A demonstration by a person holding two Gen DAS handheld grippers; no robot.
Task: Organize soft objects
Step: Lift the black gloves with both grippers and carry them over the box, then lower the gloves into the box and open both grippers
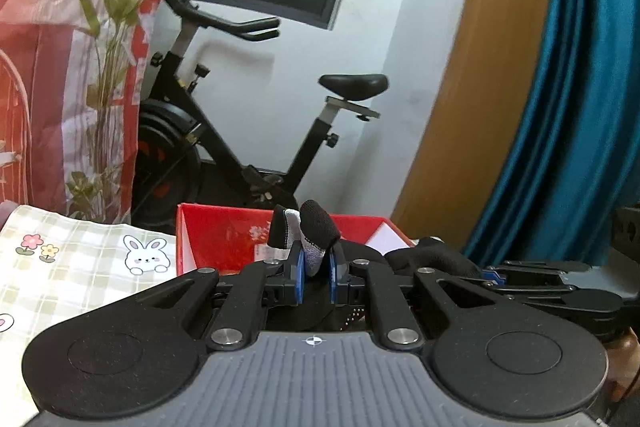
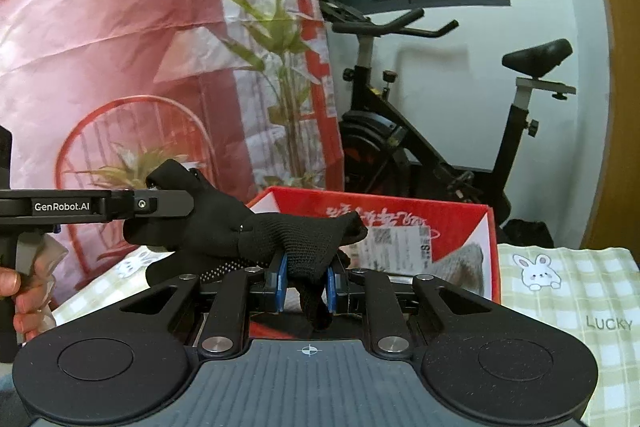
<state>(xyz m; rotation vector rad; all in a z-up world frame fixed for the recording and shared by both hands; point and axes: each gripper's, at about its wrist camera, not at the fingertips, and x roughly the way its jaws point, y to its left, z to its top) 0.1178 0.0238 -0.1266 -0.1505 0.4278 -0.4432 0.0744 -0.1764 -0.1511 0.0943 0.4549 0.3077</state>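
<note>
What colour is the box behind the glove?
Red box, with white print and a label inside; clearest in the right wrist view, behind the black glove.

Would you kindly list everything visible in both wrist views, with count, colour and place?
glove: one, black, held between both grippers
box: one, red, on the cloth behind the grippers
cloth: one, checked with rabbits, covering the table
bike: one, black, by the white wall
backdrop: one, red with bamboo print, left
curtain: one, teal, right
left gripper: shut on glove
right gripper: shut on glove
hand: on the left gripper's handle
</note>
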